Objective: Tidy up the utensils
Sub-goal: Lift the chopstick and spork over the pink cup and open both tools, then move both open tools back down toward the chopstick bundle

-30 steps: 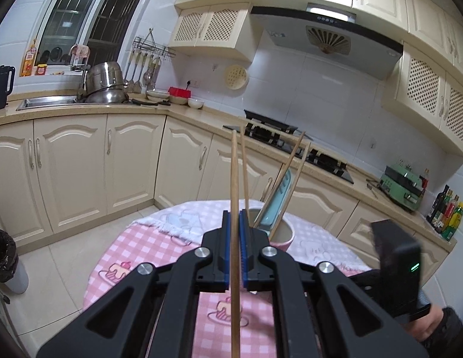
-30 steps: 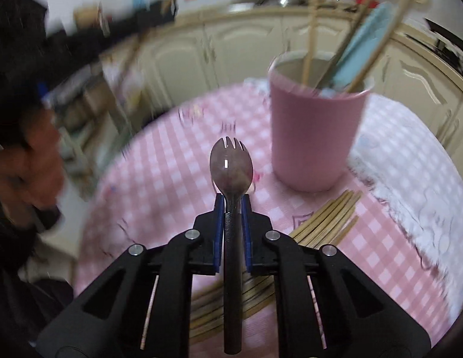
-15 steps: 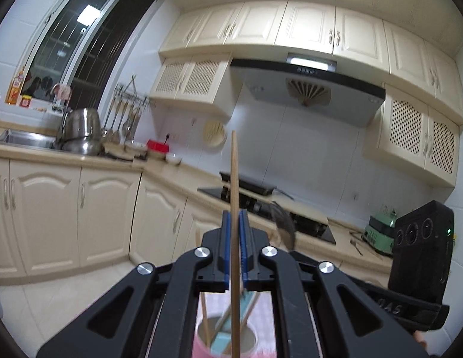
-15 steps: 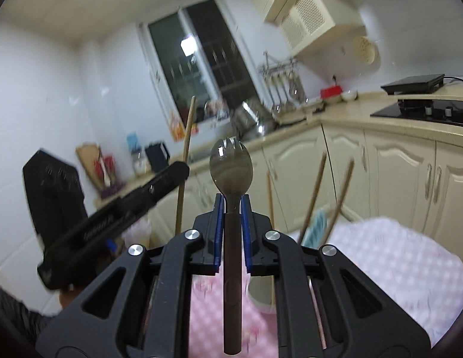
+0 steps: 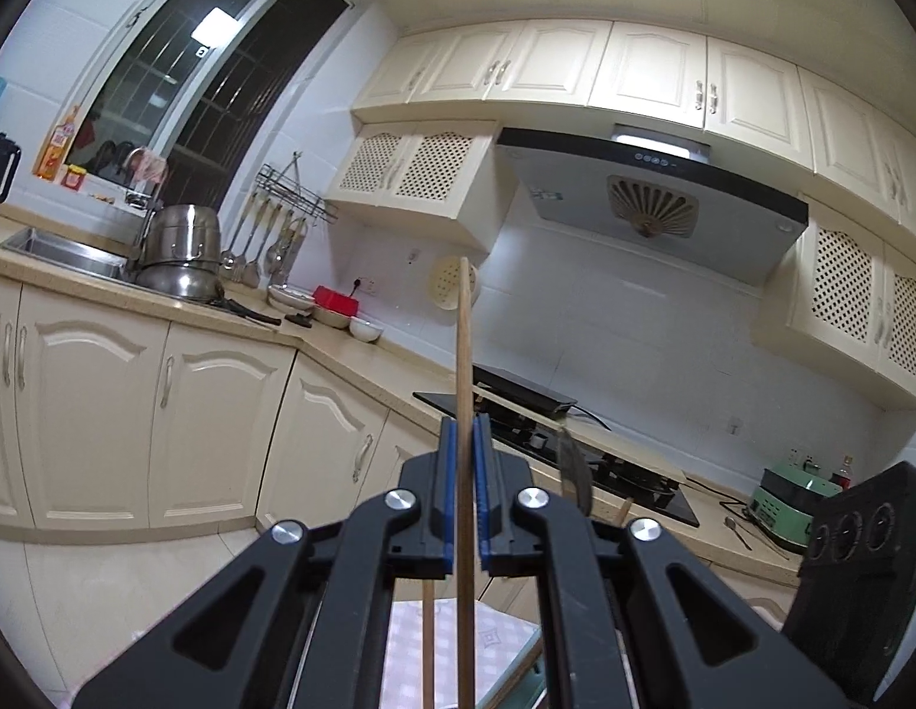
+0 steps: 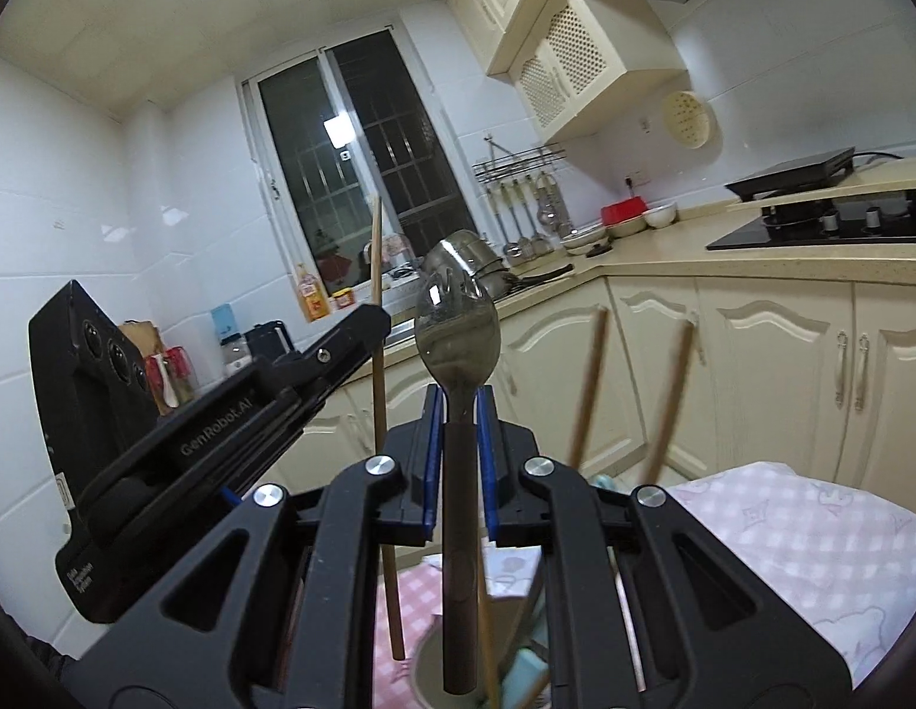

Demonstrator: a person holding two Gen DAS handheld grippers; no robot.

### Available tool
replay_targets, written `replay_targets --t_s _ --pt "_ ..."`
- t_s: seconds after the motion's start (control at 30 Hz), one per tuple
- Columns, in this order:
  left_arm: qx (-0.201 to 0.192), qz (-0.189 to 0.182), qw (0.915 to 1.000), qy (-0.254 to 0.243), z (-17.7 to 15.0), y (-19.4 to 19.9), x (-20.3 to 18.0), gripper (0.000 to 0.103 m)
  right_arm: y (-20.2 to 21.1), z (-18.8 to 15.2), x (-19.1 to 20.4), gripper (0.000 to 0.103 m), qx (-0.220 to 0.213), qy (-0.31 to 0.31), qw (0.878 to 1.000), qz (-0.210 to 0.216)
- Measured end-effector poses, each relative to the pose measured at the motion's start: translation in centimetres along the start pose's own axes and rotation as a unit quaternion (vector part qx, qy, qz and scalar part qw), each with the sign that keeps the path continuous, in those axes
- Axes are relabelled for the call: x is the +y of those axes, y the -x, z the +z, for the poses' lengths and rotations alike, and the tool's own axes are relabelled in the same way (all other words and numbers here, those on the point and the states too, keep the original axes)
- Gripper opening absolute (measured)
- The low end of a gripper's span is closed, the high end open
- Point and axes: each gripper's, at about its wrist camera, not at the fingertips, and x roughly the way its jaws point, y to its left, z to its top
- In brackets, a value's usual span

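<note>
Raised to level: left fingers (image 5: 465, 490) clamping upright chopstick (image 5: 465, 354), right fingers (image 6: 460, 461) clamping upright spork (image 6: 458, 342); cup (image 6: 428, 667) directly below.

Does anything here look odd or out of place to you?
Nothing looks spilled or broken. The left tongs hold a wooden chopstick upright; the right tongs hold a metal spork upright over the cup, where other chopsticks lean.

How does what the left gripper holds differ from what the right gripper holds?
The left gripper grips a thin, pale wooden chopstick; the right gripper grips a shiny metal spork. The chopstick is a plain straight stick; the spork ends in a broad bowl with short tines. Both stand upright in shut jaws.
</note>
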Motion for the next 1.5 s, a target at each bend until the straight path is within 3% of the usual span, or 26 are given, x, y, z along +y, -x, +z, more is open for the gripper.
replay_targets --t_s 0.6,0.67,0.73,0.8,0.83,0.93,1.13,1.3,1.5 --pt "0.012 0.018 0.9996 -0.017 -3.7 -0.5 0.8 0.005 0.0 -2.5 0.5 0.013 0.021 0.026 0.999 -0.031" --pt "0.017 0.015 0.9996 -0.016 -3.6 -0.2 0.9 0.007 0.3 -2.6 0.6 0.020 0.025 0.029 0.999 -0.034" --pt "0.017 0.014 0.9996 -0.015 -3.4 0.3 1.1 0.019 0.8 -2.5 0.6 0.035 0.023 0.028 0.999 -0.040" --pt "0.013 0.017 0.9998 -0.004 -2.8 1.1 1.7 0.053 1.5 -2.2 0.4 0.061 0.017 0.020 0.999 -0.044" --pt "0.011 0.019 0.9998 -0.001 -2.5 1.6 1.9 0.059 1.9 -2.1 0.4 0.077 0.011 0.020 0.999 -0.048" --pt "0.006 0.024 0.9997 -0.007 -1.5 3.0 2.1 0.076 3.1 -1.6 1.0 0.080 0.003 0.028 0.998 -0.048" --pt "0.006 0.029 0.9991 -0.030 -0.2 6.4 1.1 0.095 5.6 -0.8 2.4 0.097 -0.013 0.036 0.997 -0.060" --pt "0.034 0.049 0.9970 -0.050 0.3 8.8 0.3 0.098 7.5 -0.7 2.9 0.097 -0.007 0.033 0.995 -0.089" --pt "0.085 0.085 0.9900 -0.073 0.3 11.0 -0.6 0.098 9.8 -1.5 2.6 0.097 0.038 0.020 0.990 -0.136"
